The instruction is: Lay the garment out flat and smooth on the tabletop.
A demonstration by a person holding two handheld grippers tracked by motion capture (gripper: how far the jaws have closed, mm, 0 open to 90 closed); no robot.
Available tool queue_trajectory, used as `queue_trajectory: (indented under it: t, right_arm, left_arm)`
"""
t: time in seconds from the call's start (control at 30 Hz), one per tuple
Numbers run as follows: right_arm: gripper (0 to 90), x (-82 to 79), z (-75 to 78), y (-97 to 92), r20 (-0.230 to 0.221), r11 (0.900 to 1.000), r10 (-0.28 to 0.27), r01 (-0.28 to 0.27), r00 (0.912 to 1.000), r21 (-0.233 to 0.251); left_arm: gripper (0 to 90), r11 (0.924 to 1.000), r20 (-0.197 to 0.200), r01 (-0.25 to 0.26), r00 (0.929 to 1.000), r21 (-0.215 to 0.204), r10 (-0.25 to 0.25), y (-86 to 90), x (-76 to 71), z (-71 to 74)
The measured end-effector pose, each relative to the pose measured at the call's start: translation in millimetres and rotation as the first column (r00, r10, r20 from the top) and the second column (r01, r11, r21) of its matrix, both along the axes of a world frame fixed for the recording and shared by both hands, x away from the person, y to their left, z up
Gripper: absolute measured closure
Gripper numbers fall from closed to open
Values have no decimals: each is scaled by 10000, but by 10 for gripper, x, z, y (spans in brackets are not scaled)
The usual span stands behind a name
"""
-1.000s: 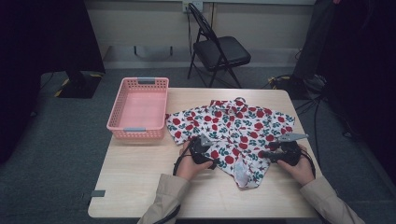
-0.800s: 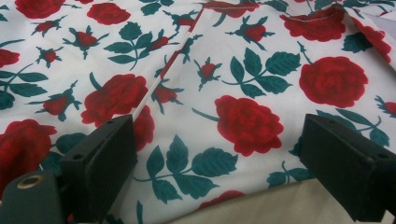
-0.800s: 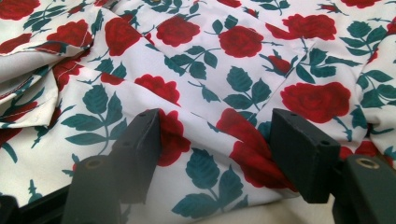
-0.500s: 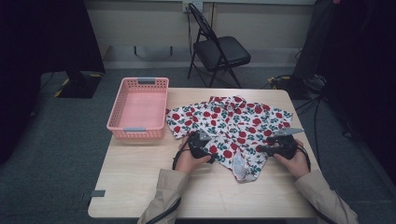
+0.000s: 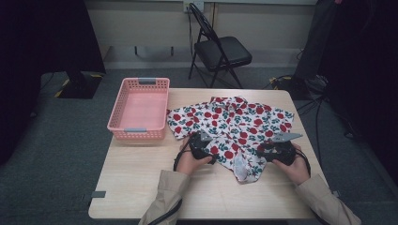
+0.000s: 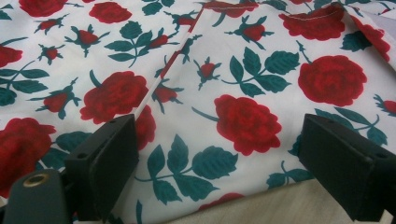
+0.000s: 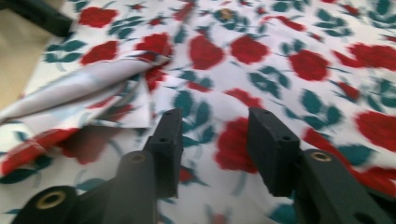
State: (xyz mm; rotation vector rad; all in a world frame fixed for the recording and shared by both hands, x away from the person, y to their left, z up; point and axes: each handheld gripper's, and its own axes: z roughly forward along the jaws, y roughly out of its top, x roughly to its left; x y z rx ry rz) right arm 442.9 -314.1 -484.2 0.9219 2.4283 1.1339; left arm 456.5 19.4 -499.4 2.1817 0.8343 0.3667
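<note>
Rose-printed shirt point(image 5: 230, 124) lies lengthwise left-right; left gripper point(image 5: 201, 140) gapes wide at its near hem, right gripper point(image 5: 268, 149), half-closing, pinches nothing yet.

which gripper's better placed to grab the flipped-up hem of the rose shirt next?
Right, probably. The right gripper sits beside the turned-up hem, its jaws having just been closing with nothing pinched yet. The left gripper hovers wide open over flat shirt.

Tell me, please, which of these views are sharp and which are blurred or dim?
Left gripper view: sharp, evenly lit rose-print shirt. Right gripper view: the print is smeared, jaws clearer. High view: table well lit, room edges dark, fine detail soft.
</note>
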Motion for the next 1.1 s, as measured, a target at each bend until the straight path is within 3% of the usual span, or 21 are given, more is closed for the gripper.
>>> queue_trajectory:
  t: [0.17,0.27,0.33,0.4,0.6,0.73,0.93,1.0,1.1]
  right_arm:
    - [638,-22,27,157,-188,9977,666,-664,9976,140]
    - [676,-59,33,250,-298,9947,1031,-1032,9942,-15]
    - [680,-57,5,283,-316,9943,997,-1007,9945,-348]
    - [690,-26,-36,279,-454,9949,927,-943,9947,-345]
    - [878,-1,-67,207,-1001,9948,1017,-1004,9898,183]
    - [886,-18,-61,148,-1307,9945,1002,-951,9863,446]
    - [887,-133,19,-10,-1113,9939,1028,-975,9885,522]
    - [887,-172,47,-83,-1036,9954,927,-895,9903,353]
    - [875,-214,45,-189,-1124,9965,800,-766,9904,337]
  left_arm:
    - [118,10000,-2,-8,10000,-2,8,0,-1,0]
    - [118,10000,-2,-6,10000,0,6,0,0,0]
    - [118,10000,-1,-10,10000,-2,10,-1,-1,0]
    - [118,10000,8,-21,10000,1,21,-1,-2,0]
    - [118,10000,-1,-22,10000,0,22,0,-2,0]
    - [119,10000,0,-25,10000,-4,25,-1,-2,0]
    - [119,10000,-8,-18,10000,-6,18,0,-2,0]
    - [118,10000,-13,-20,10000,-8,20,0,-1,0]
    - [118,10000,-13,-17,10000,-10,17,0,-1,0]
